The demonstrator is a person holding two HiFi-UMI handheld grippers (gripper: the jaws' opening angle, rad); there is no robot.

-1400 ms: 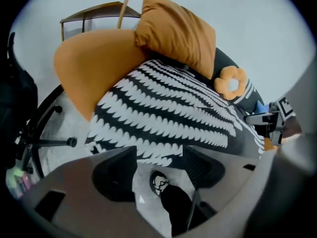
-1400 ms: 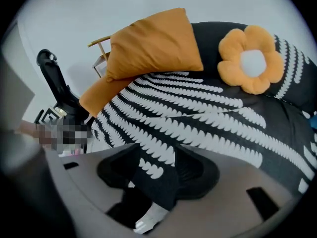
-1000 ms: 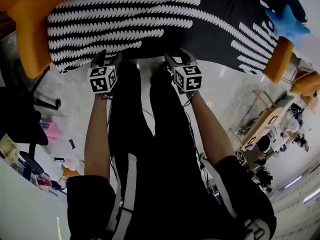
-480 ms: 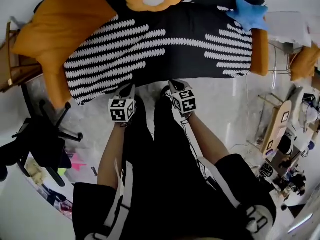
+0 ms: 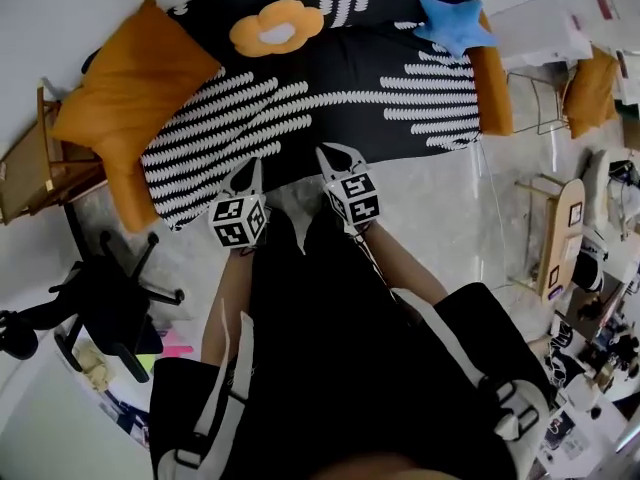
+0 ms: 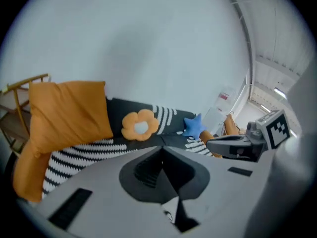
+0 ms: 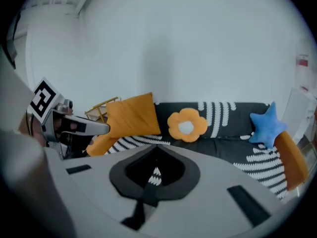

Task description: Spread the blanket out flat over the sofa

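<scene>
Quantities:
- sofa (image 5: 492,88): 1
- blanket (image 5: 330,78): 1
- orange pillow (image 5: 130,78) on sofa: 1
- flower cushion (image 5: 277,26): 1
- star cushion (image 5: 452,23): 1
- grippers: 2, left gripper (image 5: 251,165) and right gripper (image 5: 335,152)
- office chair (image 5: 110,303): 1
- wooden chair (image 5: 25,173): 1

The blanket (image 5: 330,78) and the orange cushion (image 5: 125,83) are soft, matt cloth. The floor (image 5: 440,198) is smooth and glossy. The left hand-held gripper (image 5: 252,165) and the right hand-held gripper (image 5: 338,153) are matt grey plastic.

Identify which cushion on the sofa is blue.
The star-shaped cushion, at the right end in the head view; the flower cushion and large square pillow are orange.
</scene>
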